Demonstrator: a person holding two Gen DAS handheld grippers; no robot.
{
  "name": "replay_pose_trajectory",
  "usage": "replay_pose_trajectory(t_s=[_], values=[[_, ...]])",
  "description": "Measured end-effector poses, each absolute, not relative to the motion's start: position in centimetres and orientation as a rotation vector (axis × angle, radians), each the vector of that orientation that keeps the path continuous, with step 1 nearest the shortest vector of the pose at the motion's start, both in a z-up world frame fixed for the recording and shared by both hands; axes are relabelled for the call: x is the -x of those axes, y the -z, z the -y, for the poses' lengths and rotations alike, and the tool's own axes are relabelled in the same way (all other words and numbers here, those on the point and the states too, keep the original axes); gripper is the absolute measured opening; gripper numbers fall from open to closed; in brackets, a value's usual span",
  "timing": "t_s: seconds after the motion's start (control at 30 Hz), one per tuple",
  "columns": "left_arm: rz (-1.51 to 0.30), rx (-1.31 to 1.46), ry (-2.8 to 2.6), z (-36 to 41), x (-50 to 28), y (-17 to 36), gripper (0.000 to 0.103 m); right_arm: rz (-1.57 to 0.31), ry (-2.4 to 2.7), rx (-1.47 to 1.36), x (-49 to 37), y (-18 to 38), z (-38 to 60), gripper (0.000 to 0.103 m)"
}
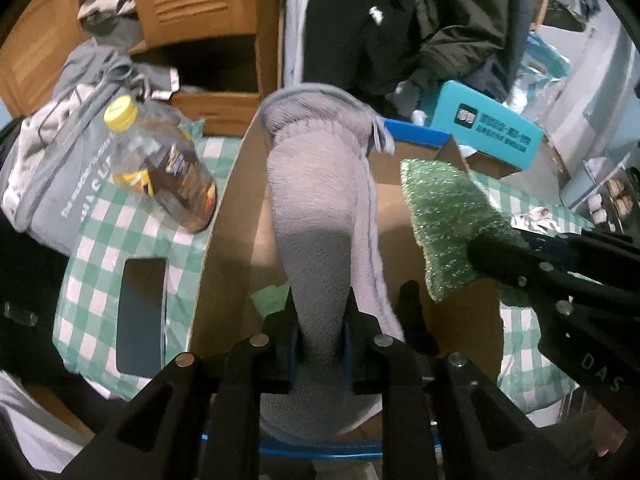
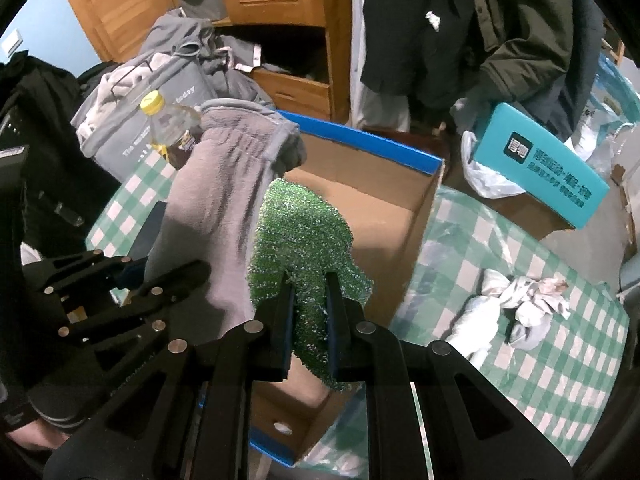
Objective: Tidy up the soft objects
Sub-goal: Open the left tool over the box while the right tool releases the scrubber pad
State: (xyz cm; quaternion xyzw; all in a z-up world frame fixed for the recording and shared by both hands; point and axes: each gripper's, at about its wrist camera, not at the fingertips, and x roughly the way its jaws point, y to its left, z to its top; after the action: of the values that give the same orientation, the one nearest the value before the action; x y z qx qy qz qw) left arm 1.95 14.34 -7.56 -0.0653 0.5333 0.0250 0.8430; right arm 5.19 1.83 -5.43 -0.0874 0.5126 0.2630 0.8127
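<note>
Surface [image 2: 520, 360]: covered with a green and white checked cloth; it carries the box, a bottle and some crumpled rags.
Cardboard box [image 2: 404, 216]: open on top, with blue edges, standing on the surface under both grippers.
Grey towel [image 1: 320, 208]: it hangs forward from the left gripper, over the inside of the box; its far end reaches near the back wall of the box.
Left gripper [image 1: 320, 344]: clamped on the near end of the grey towel, pointing forward and down over the box.
Green cloth [image 2: 300, 248]: glittery, held above the box, just beside the grey towel, on its right.
Right gripper [image 2: 308, 320]: closed on the lower part of the green cloth, tilted towards the left gripper.
Teal box [image 2: 548, 176]: behind the surface at the right; its white writing is too small to read.
Bottle [image 1: 160, 164]: yellow cap, lying left of the box; its label is not readable.
</note>
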Motion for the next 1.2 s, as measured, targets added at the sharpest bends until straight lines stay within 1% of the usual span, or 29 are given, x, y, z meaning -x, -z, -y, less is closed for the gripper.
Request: replay_pose_trajectory(t_s=[0.03, 0.1, 0.17, 0.23, 0.27, 0.3, 0.37, 0.43, 0.53, 0.6, 0.67, 0.73, 0.77, 0.8, 0.83, 0.97, 1.2], values=[[-1.132, 0.147, -0.061, -14.5, -2.1, 7.6, 0.021, -1.095, -0.560, 0.191, -5.3, 5.5, -1.9, 0.014], [-1.125, 0.141, -0.077, -14.6, -2.1, 7.7, 0.027, -1.103, -0.549, 0.188, -5.6, 5.8, -1.8, 0.023], [-1.111, 0.136, -0.088, -14.7, -2.1, 7.6, 0.028, -1.111, -0.546, 0.177, -6.0, 5.9, -1.6, 0.025], [-1.114, 0.136, -0.095, -14.9, -2.3, 7.7, 0.028, -1.114, -0.544, 0.165, -6.3, 5.8, -1.5, 0.031], [-1.116, 0.143, -0.095, -15.0, -2.3, 7.7, 0.031, -1.115, -0.543, 0.163, -6.4, 5.8, -1.5, 0.033], [-1.118, 0.153, -0.092, -15.1, -2.4, 7.9, 0.036, -1.113, -0.545, 0.161, -6.5, 5.7, -1.5, 0.034], [-1.119, 0.159, -0.098, -15.2, -2.5, 7.9, 0.042, -1.108, -0.546, 0.159, -6.5, 5.6, -1.5, 0.037], [-1.114, 0.160, -0.100, -15.2, -2.6, 7.9, 0.043, -1.107, -0.546, 0.159, -6.7, 5.7, -1.3, 0.042], [-1.113, 0.168, -0.101, -15.1, -2.7, 7.7, 0.045, -1.110, -0.535, 0.156, -6.9, 6.0, -0.9, 0.046], [-1.106, 0.171, -0.098, -14.9, -2.8, 7.4, 0.054, -1.112, -0.530, 0.151, -7.1, 6.1, -0.5, 0.046], [-1.088, 0.172, -0.097, -14.5, -2.8, 7.0, 0.057, -1.115, -0.512, 0.139, -7.3, 6.0, 0.1, 0.049], [-1.074, 0.165, -0.083, -14.1, -2.8, 6.7, 0.061, -1.111, -0.491, 0.122, -7.4, 5.8, 0.8, 0.056], [-1.069, 0.156, -0.079, -13.8, -2.8, 6.5, 0.064, -1.106, -0.485, 0.116, -7.4, 5.7, 1.0, 0.057], [-1.066, 0.147, -0.078, -13.5, -2.8, 6.4, 0.065, -1.100, -0.481, 0.111, -7.4, 5.5, 1.3, 0.060], [-1.066, 0.144, -0.078, -13.3, -2.8, 6.4, 0.065, -1.095, -0.480, 0.110, -7.3, 5.4, 1.5, 0.061], [-1.065, 0.157, -0.050, -12.4, -2.9, 5.9, 0.065, -1.082, -0.468, 0.108, -6.9, 5.0, 2.4, 0.061], [-1.041, 0.129, -0.030, -10.4, -3.0, 4.9, 0.073, -1.065, -0.457, 0.103, -6.2, 4.6, 4.2, 0.062]])
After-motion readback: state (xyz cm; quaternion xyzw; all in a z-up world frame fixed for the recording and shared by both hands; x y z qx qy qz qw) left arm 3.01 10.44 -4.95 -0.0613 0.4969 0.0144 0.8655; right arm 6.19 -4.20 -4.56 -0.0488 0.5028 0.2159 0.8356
